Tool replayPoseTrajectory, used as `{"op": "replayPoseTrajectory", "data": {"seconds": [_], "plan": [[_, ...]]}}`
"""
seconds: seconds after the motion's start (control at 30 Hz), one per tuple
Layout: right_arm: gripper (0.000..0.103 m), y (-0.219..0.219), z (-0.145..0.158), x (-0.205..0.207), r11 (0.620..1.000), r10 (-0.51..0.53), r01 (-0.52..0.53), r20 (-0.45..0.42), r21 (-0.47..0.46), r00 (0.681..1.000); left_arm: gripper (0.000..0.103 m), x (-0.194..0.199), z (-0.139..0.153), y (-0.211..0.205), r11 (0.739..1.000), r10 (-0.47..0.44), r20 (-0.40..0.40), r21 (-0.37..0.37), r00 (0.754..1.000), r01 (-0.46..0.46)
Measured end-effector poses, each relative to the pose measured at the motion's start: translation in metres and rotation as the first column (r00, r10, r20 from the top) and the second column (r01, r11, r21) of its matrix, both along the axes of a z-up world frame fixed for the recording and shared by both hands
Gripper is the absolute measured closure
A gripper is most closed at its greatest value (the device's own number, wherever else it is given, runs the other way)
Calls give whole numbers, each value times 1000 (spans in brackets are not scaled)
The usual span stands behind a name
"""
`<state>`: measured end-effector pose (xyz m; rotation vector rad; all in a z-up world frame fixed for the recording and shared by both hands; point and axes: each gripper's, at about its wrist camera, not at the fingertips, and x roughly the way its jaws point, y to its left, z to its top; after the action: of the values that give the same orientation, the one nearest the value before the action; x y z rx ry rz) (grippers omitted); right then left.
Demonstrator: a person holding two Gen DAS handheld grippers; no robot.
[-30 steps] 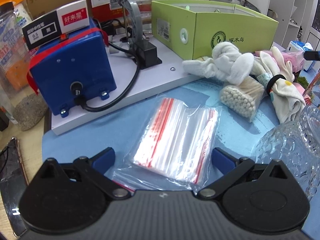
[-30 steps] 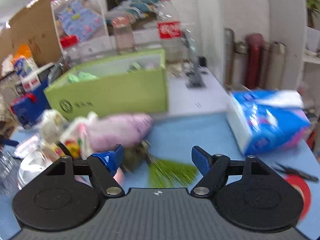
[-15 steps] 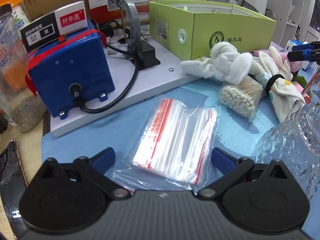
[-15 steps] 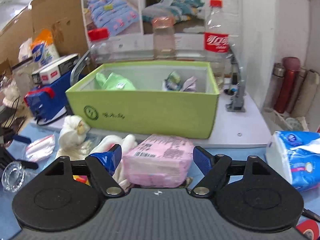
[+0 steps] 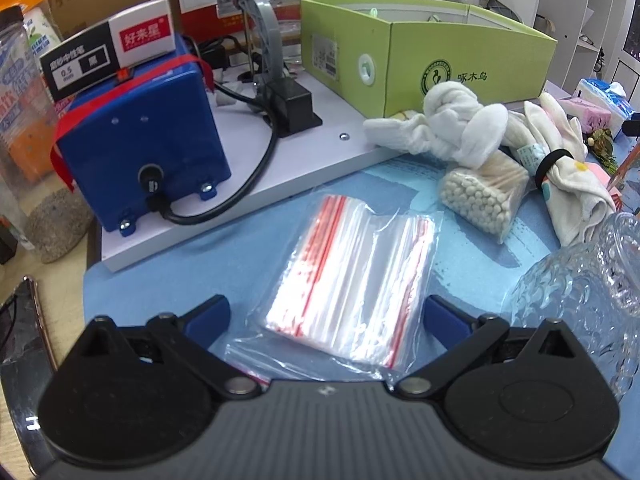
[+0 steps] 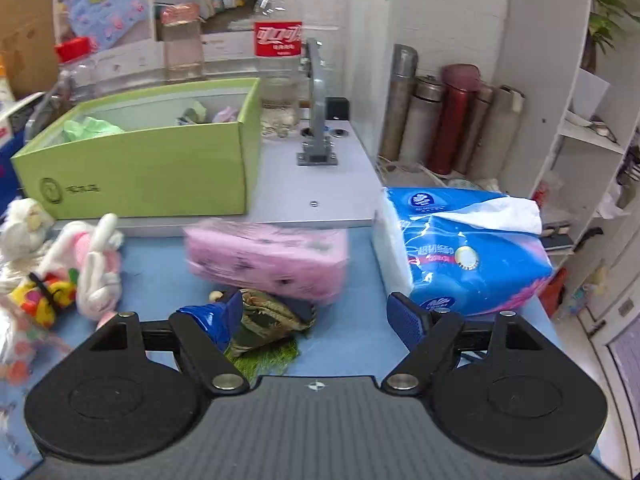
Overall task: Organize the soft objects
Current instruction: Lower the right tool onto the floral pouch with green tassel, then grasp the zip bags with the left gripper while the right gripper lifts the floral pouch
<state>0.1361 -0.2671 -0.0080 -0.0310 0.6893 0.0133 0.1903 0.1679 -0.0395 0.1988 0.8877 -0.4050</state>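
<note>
We judge the pink tissue pack (image 6: 266,258) light, squashy and slick-wrapped; best pinched across its short sides. It lies on the blue desk (image 6: 360,280) mat just ahead of our right hand-held gripper (image 6: 314,316), whose jaws stand apart, grasping nothing. Left hand-held gripper (image 5: 326,312) likewise released, straddling zip bags (image 5: 352,276). Green box (image 6: 160,168) sits behind; cluttered room, shelves to the right.
</note>
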Motion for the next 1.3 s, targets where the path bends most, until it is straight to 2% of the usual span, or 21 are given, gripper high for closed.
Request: {"op": "replayPoseTrajectory", "data": {"seconds": [0.13,0.27,0.43,0.53,0.6,0.73,0.97,1.13,1.23,1.27,1.3], "plan": [[37,17,-1,3,997,59,-59,2,-56,998,1,-1,0,0,1000,5,4,-2,1000,-5],[37,15,-16,13,996,61,-59,-29,68,998,1,-2,0,1,1000,-4,8,-5,1000,4],[37,28,-32,31,998,35,-33,-41,44,999,1,-2,0,1,1000,-6,12,-7,1000,7],[37,30,-44,37,998,17,-13,-75,63,997,1,-4,-2,3,1000,-11,29,-15,1000,11],[35,33,-50,32,1000,16,-15,-39,24,999,1,-5,-2,3,1000,-16,34,-17,999,16],[33,28,-55,22,999,-2,1,19,40,1000,1,-4,-2,2,999,-36,41,-15,999,37],[31,32,-55,23,999,-27,26,16,26,1000,1,-4,-1,-4,996,-88,62,-1,994,88],[30,31,-56,23,999,-28,28,24,23,999,1,1,-1,-9,992,-124,42,5,991,124],[30,30,-56,25,999,-20,19,21,25,1000,12,6,1,-9,992,-125,15,-10,992,125],[29,29,-56,25,1000,-11,11,18,28,1000,26,5,3,-8,992,-120,11,-20,993,121],[29,28,-55,25,1000,-2,2,16,28,1000,35,4,6,-8,993,-115,7,-38,993,115]]}}
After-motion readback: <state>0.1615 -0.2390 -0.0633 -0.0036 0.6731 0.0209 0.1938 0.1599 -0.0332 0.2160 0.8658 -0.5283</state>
